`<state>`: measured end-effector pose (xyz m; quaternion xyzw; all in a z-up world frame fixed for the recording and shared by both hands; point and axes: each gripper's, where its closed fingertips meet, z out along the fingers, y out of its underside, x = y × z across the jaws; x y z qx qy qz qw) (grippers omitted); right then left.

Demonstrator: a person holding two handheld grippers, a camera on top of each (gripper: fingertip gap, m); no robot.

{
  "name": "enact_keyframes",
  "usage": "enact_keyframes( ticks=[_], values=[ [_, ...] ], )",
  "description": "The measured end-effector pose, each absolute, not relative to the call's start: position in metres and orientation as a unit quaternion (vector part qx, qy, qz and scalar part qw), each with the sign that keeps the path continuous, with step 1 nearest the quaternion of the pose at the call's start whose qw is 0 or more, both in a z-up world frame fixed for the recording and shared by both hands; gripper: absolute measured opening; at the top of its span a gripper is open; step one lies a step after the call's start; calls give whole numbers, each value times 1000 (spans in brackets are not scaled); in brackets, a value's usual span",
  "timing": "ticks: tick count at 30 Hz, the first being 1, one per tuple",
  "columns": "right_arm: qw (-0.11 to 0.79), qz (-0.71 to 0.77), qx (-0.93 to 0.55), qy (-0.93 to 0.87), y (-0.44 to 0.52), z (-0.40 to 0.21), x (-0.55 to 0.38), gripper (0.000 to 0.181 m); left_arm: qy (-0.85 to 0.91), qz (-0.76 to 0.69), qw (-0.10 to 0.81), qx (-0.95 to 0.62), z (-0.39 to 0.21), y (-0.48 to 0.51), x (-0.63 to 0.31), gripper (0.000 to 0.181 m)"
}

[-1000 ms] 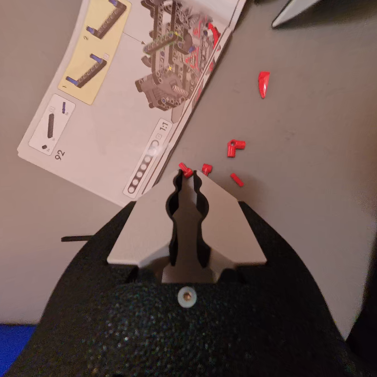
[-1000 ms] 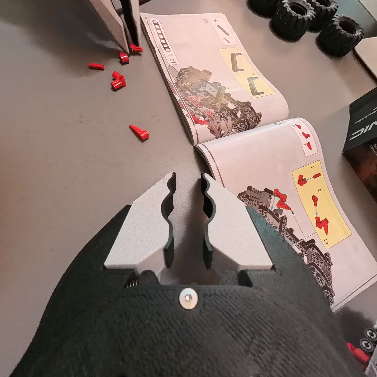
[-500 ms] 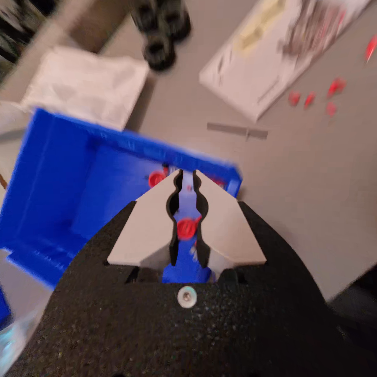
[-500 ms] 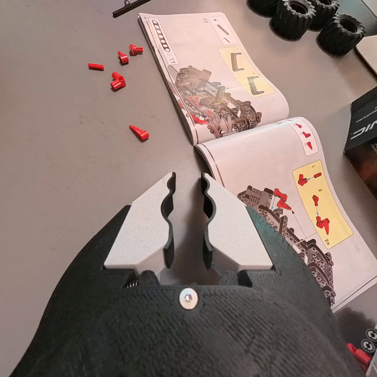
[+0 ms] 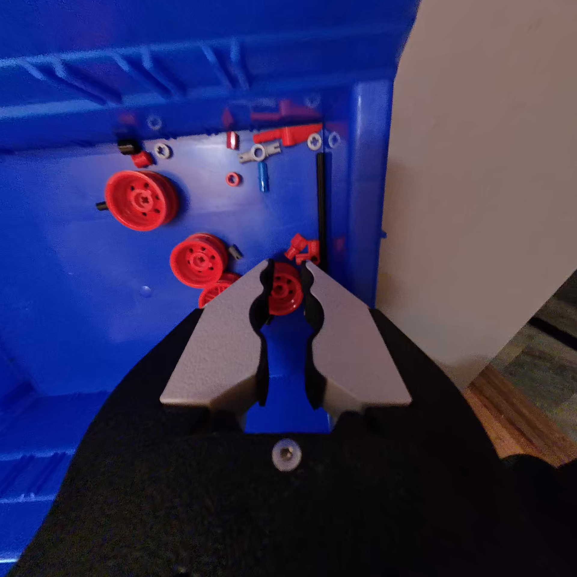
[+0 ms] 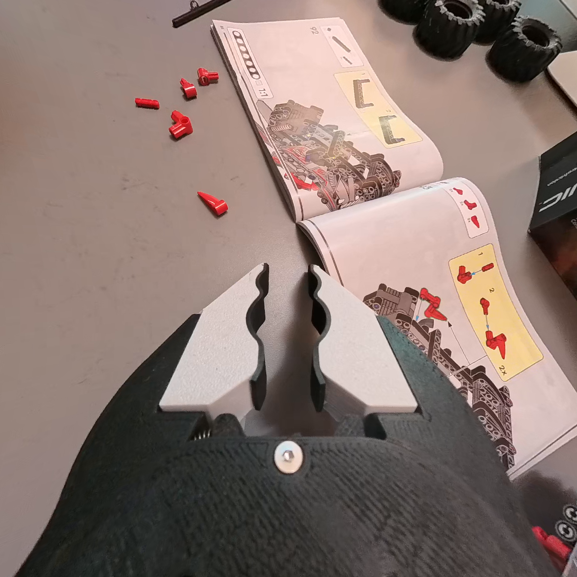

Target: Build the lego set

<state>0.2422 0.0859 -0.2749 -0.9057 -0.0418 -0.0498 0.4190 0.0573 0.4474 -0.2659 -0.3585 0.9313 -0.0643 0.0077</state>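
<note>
Blue bin (image 5: pixel 78 312): solid blue being shown throughout, ribbed along the wall. Wheel hubs (image 5: pixel 142 199): red being displayed. Pin (image 5: pixel 263 179): blue. Axle (image 5: pixel 321 203): black. Left tool (image 5: pixel 287 265): grey fingers (image 5: pixel 224 343) being carried on a speckled black body. Counter (image 6: pixel 93 218): plain grey-brown being presented. Loose small pieces (image 6: pixel 180 125): red. Instruction booklet (image 6: pixel 390 243): white pages being marked with yellow panels and red and grey diagrams. Tyres (image 6: pixel 524 50): black, treaded. Box (image 6: pixel 559 206): black.

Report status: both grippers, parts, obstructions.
Left gripper open over blue bin, red wheel between jaws. Right gripper open, empty, beside instruction booklet. Nothing blocking.
</note>
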Motion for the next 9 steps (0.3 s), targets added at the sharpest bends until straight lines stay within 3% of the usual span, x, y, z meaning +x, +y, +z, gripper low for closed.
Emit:
enact_keyframes(
  ticks=[1,5,9],
  values=[
    [419,-49,-906,-41,86,-275,242,24,935,-55,6,-349,-267,451,55,15],
    [418,-43,-906,-39,86,-275,242,24,943,-8,16,-333,-270,469,52,15],
    [418,-40,-907,-38,86,-275,242,24,945,-89,-10,-314,-263,442,51,14]
  ],
)
